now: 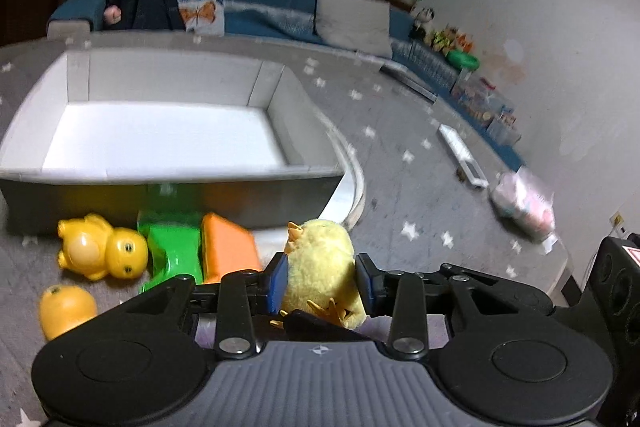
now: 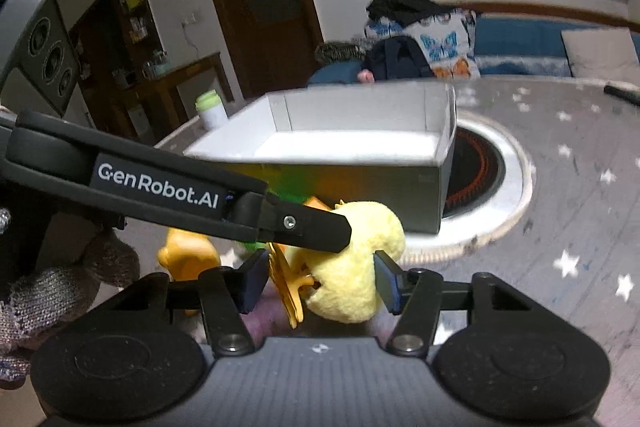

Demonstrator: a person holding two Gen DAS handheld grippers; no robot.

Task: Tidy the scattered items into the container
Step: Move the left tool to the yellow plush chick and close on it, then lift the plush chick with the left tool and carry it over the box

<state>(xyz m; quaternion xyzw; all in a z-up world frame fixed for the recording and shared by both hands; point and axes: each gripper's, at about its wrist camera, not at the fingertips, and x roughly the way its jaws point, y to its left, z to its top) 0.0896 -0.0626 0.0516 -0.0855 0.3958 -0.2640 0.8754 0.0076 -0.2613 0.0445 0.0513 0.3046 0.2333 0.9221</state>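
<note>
A fluffy yellow plush chick (image 1: 320, 263) is seen low in the centre of both wrist views, lying on the grey star-patterned table cover (image 1: 400, 163). The left gripper (image 1: 322, 277) is set around it, its blue-padded jaws apart with one at each flank; whether the pads already press the plush cannot be told. In the right wrist view the left gripper's black arm crosses from the left edge to the chick, while the right gripper (image 2: 320, 285) is also placed about the toy, jaws apart, the orange feet lying near its left finger. Both tools appear to be aimed at the same toy, probably because the soft body is hard to seat between the pads.

The open grey box with a white inside (image 1: 172, 171) is seen in the upper left of the left wrist view, just beyond the toys and holding nothing visible, so the tidying is judged barely begun. Before its front wall lie a yellow plastic bear (image 1: 102, 247), a green plastic block (image 1: 172, 251), an orange plastic block (image 1: 228, 247) and a rounded orange-yellow toy (image 1: 66, 309)
</note>
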